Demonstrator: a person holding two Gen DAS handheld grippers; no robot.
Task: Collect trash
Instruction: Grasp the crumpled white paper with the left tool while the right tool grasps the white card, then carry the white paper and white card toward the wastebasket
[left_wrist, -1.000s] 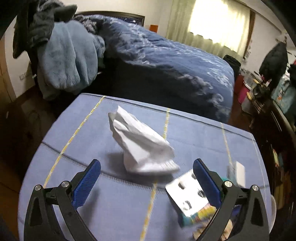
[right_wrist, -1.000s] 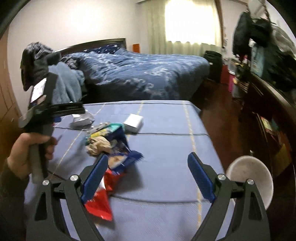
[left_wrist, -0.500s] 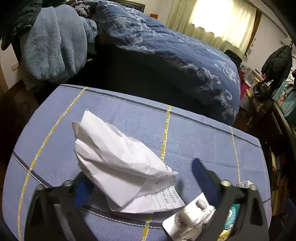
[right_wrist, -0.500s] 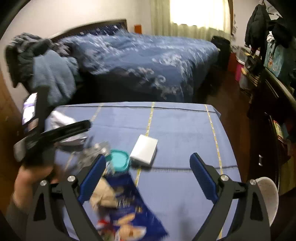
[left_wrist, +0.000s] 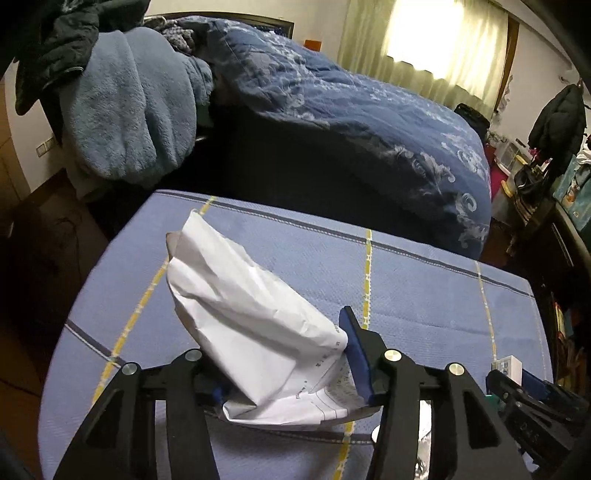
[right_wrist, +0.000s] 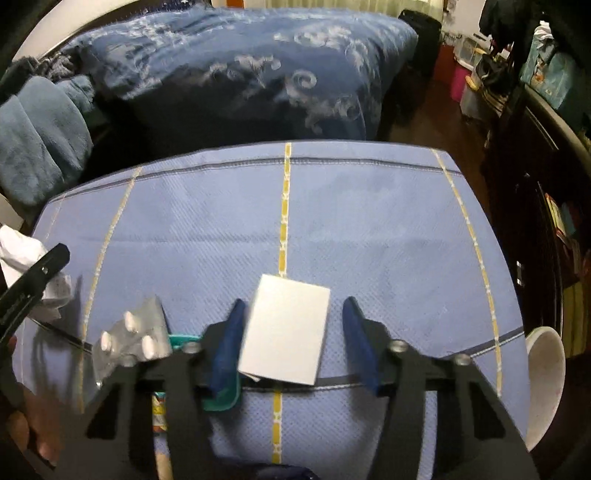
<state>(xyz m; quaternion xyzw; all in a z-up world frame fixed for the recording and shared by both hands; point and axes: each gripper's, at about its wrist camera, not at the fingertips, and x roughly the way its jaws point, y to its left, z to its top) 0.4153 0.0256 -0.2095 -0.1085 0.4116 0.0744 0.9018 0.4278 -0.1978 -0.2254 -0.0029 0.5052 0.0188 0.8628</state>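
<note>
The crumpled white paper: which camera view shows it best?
The left wrist view shows the crumpled white paper best: it fills the middle, between the left gripper's fingers, with printed lines visible. The right wrist view shows only a small part at the left edge, behind the left gripper's black frame.

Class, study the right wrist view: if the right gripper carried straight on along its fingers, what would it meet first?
Most likely the small white box, which already lies between the open fingers of the right gripper on the blue tablecloth. Beyond the box only bare cloth shows up to the table's far edge, though depth is uncertain.
</note>
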